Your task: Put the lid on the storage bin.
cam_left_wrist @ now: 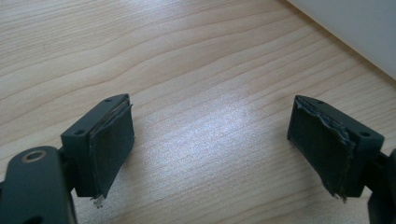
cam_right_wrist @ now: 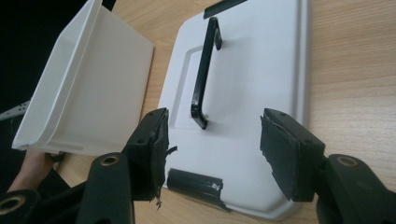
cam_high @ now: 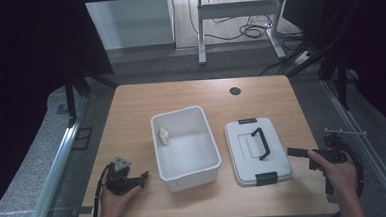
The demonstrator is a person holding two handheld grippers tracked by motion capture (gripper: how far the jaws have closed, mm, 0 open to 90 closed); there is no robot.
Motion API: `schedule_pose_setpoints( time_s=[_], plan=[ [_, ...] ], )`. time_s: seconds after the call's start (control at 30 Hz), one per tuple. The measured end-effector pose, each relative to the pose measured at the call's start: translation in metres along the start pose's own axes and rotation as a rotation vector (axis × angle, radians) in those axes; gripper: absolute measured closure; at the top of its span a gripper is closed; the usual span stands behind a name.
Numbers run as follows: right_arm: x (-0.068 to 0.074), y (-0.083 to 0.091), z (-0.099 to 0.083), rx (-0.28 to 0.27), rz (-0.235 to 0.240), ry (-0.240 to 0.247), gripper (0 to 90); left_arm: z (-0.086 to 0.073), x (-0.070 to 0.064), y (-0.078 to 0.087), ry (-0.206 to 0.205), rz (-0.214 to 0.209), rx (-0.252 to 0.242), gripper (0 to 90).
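A white open bin (cam_high: 210,140) stands mid-table, with a small white bottle (cam_high: 164,136) inside at its left wall. To its right lies the flat white lid (cam_high: 274,162) with a black handle (cam_high: 260,142) and black clips. My left gripper (cam_high: 145,178) rests open near the front left edge, pointing at the bin; in the left gripper view it (cam_left_wrist: 210,149) has bare wood between its pads. My right gripper (cam_high: 292,152) is open just right of the lid. In the right gripper view it (cam_right_wrist: 212,154) frames the lid (cam_right_wrist: 261,84), the handle (cam_right_wrist: 205,74) and the bin (cam_right_wrist: 93,88).
The wooden table (cam_high: 131,106) has a round black cable hole (cam_high: 235,91) at the back. Grey floor and metal rails flank both sides. A desk frame with cables stands beyond the far edge.
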State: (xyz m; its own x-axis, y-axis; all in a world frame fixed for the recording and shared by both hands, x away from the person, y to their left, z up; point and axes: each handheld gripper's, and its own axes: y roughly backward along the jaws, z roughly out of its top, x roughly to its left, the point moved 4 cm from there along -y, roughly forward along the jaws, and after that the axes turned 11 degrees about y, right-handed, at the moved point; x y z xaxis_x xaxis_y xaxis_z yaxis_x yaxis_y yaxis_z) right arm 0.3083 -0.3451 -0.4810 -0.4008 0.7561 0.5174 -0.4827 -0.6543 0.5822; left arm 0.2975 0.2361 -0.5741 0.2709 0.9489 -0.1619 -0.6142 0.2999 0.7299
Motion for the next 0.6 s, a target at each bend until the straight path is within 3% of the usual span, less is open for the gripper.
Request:
schedule_pose_setpoints(
  time_s=[0.2,0.6],
  plan=[
    [0.008,-0.002,0.007,0.024,-0.005,0.013,42.3,0.000,0.000,0.000,0.000,0.000,0.000,14.6],
    [0.034,-0.008,0.046,0.122,0.006,0.079,42.3,0.000,0.000,0.000,0.004,-0.001,-0.004,14.7]
  ],
)
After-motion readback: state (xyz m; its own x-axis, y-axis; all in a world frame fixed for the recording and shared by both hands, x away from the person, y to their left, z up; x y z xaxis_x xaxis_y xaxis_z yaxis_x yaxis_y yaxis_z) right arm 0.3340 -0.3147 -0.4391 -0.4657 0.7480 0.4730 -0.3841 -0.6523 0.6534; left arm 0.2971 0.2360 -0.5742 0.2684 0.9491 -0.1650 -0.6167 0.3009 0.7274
